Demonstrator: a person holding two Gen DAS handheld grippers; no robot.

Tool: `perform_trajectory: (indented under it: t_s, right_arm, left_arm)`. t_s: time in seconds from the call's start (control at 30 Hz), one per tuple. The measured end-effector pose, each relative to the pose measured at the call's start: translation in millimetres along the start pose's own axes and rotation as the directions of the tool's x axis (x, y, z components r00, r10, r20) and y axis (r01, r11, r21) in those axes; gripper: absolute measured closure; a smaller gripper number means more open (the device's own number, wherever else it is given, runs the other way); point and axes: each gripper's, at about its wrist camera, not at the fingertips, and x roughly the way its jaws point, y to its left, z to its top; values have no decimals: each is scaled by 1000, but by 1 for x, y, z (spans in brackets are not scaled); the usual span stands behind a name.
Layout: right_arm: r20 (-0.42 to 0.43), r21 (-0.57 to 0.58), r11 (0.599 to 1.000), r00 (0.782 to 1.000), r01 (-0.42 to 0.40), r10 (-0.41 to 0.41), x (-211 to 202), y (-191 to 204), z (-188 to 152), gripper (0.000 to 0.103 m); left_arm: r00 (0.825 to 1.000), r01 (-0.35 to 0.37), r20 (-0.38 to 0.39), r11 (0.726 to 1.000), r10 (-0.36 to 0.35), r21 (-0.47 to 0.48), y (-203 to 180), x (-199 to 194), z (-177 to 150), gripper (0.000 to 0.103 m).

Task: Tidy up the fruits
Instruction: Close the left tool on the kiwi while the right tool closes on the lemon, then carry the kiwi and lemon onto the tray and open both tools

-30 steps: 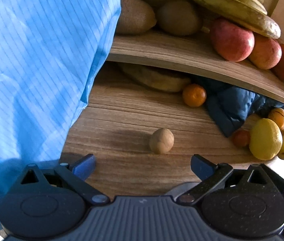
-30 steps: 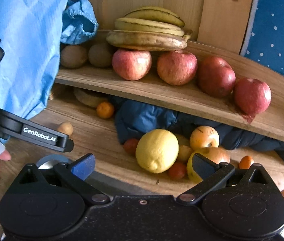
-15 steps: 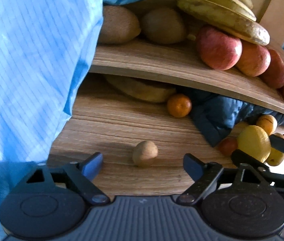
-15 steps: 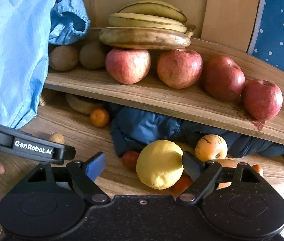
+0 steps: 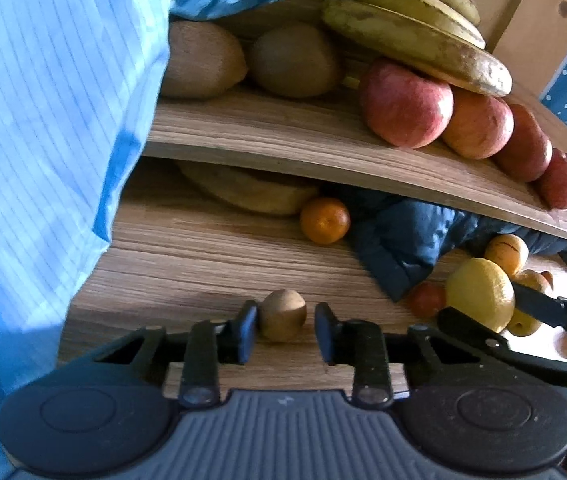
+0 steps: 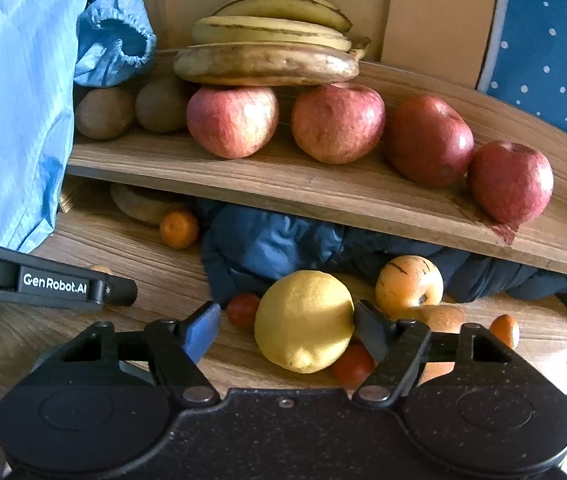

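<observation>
left hand-held gripper [image 5: 282, 330] down at the tabletop [image 5: 187, 252], fingers apart around a small brown fruit [image 5: 282, 314], left pad touching or nearly so, right pad short of it. right hand-held gripper [image 6: 287, 330] spread wide around a lemon [image 6: 303, 320] on the tabletop, right finger at its skin, left finger clear. on the wooden shelf [image 6: 323, 188] above: two kiwis [image 6: 105, 112], four apples [image 6: 232, 120], bananas [image 6: 267, 62] stacked on top. under the shelf, a small orange [image 6: 179, 229] beside dark blue cloth [image 6: 267, 244].
</observation>
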Motion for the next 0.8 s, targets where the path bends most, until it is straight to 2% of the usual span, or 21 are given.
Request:
perform_trajectory:
  t_s: [0.27,0.4,0.43,0.8]
  right_arm:
    - [-38,-12,1000,999,27,-27,12,-2,-3,33]
    - [-26,-15,1000,999,24,-25,14,-3,-3,38]
    - [-25,-16,1000,999,24,-25,15,-2,-2,42]
    - [-2,3,1000,1000,10,-10,8,-1,-7,44]
  left_arm:
    - [1000,28,-2,999,-27,27,-12,6,-3,75]
    - [999,33,-2,999,-33,28,-13,9,-4,77]
    - [999,32,-2,999,-32,29,-13,9,-4,77]
    - [1000,18,-16,999,-18,33,-18,2,-11,77]
